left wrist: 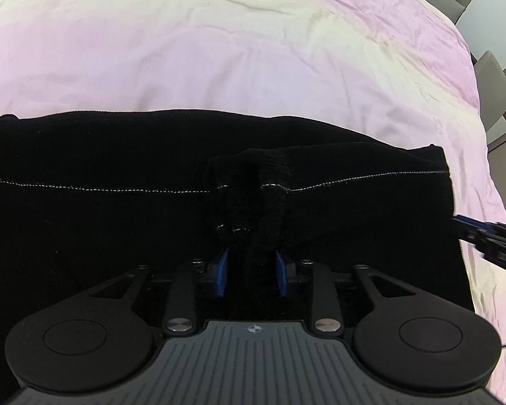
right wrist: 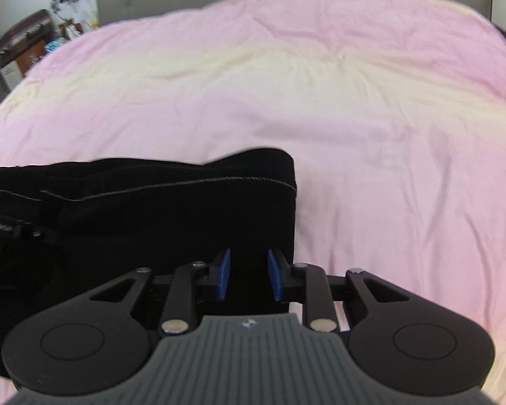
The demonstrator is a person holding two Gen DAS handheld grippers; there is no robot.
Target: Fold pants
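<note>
**Inspector:** The black pants [left wrist: 118, 222] lie across the near edge of the bed [left wrist: 219, 50], on a pink and cream cover; they appear already doubled, with a pale stitched seam running along their length; the right end is a straight, squared edge.

**Second inspector:** The left claw [left wrist: 252, 275] is closed on a bunched ridge of the pants; the fabric stands up in a thick fold between the blue pads [left wrist: 223, 275] and is pinched there; the grip looks firm.

**Inspector:** And the right claw [right wrist: 246, 275]?

**Second inspector:** It sits at the right end of the pants [right wrist: 172, 216], near the squared corner; the jaws stand narrow with dark fabric between the blue pads [right wrist: 223, 273]; whether the pads press on the cloth cannot be told from this view; in the left wrist view it enters at the right edge [left wrist: 469, 233], low against the cloth.

**Inspector:** Step in hand, as judged: taking hold of the near edge at two places for a further fold; the pants are not yet a compact bundle.

**Second inspector:** The next move would call for both claws to hold equally, then lift and carry the edge over together, so the seam stays straight; an uneven pull would likely skew the fold.

**Inspector:** Material: soft, matte, knit-like cloth, ribbed where it bunches; the cover is thin, smooth and lightly creased.
</note>
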